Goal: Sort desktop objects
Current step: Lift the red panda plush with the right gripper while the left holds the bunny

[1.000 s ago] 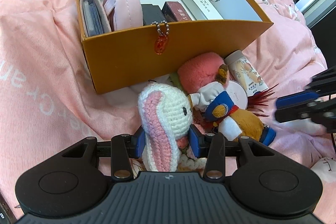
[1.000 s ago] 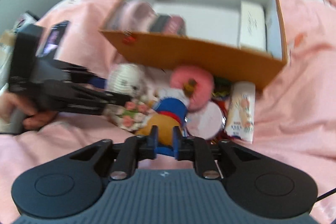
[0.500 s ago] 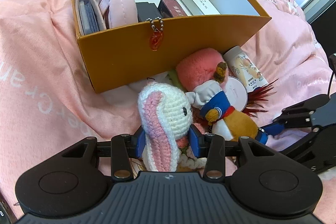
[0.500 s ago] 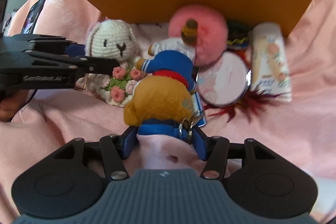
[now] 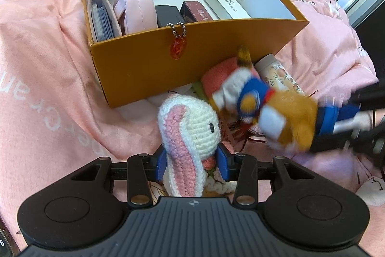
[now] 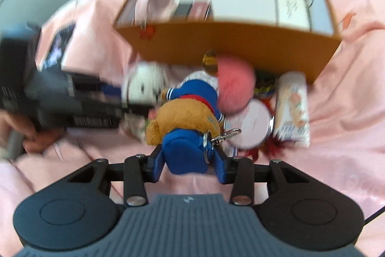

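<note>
The white-and-pink crocheted rabbit toy [image 5: 190, 129] was gripped by the left tongs [image 5: 191, 161], just in front of the open orange cardboard box [image 5: 149, 64] on the pink bedspread [image 5: 48, 88]. The brown plush doll in blue sailor clothes [image 6: 190, 122] was caught between the closing right tongs [image 6: 190, 164], its blue end pinched by them.

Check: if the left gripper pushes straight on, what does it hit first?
Likely the pink cloth just short of the orange box. The left gripper points steeply down, its jaws on the bunny. Depth is unclear.
</note>
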The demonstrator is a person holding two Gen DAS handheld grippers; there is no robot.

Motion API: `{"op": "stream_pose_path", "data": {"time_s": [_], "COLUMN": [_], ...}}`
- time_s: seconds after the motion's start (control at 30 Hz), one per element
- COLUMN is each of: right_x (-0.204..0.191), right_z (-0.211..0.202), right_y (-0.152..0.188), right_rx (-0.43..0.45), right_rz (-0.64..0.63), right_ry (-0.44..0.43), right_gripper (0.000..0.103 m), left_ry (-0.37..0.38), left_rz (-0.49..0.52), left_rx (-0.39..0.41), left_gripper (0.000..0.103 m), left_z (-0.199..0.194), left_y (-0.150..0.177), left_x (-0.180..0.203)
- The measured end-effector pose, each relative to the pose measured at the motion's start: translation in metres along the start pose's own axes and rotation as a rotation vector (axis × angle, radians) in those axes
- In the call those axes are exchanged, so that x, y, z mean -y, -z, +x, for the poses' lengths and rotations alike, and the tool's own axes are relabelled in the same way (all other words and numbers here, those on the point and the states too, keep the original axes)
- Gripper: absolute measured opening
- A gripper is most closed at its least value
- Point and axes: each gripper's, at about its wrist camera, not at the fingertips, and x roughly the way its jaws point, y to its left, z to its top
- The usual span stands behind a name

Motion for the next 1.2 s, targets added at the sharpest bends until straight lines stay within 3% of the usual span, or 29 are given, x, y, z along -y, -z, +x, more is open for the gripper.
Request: {"op": "stream_pose_path", "data": {"time_s": [0.13,0.37,0.63,0.87,1.03,1.2], "right_x": [-0.006,-0.014,-0.014,-0.019,-0.023,-0.011], "right_z": [-0.016,-0.017,0.032,0.044,0.044,0.024], "right_y": [-0.009,-0.002,-0.037,-0.059,-0.047,-0.027], "right_rx": [0.006,-0.175,-0.232,-0.018,0.156,0.334], "right_rz": [-0.014,-0.054,-0.082,-0.083,-0.098,0.007], "right_ry": [-0.016,0.019,0.053,0.034,0.029,0.006], "right_gripper": [0.044,0.044,0.044,0.047,0.054,0.061], "left_ry": [0.003,0.006,-0.004,-0.032,-0.029,-0.031], "left_rz": [-0.012,-0.001,0.03,-0.064,-0.068,-0.064], "left_rx": [0.008,0.041,0.104,0.129,0.125,0.112], "left_gripper": [0.048,0.047,0.045,0.044,0.044,0.046], "left_z": [-0.001,-0.004,-0.011,-0.008,-0.006,-0.004], "left_y": [0.002,0.003,0.002,-0.004,-0.005,-0.007], "left_x": [-0.001,0.002,0.006,-0.013,-0.015,-0.016]}}
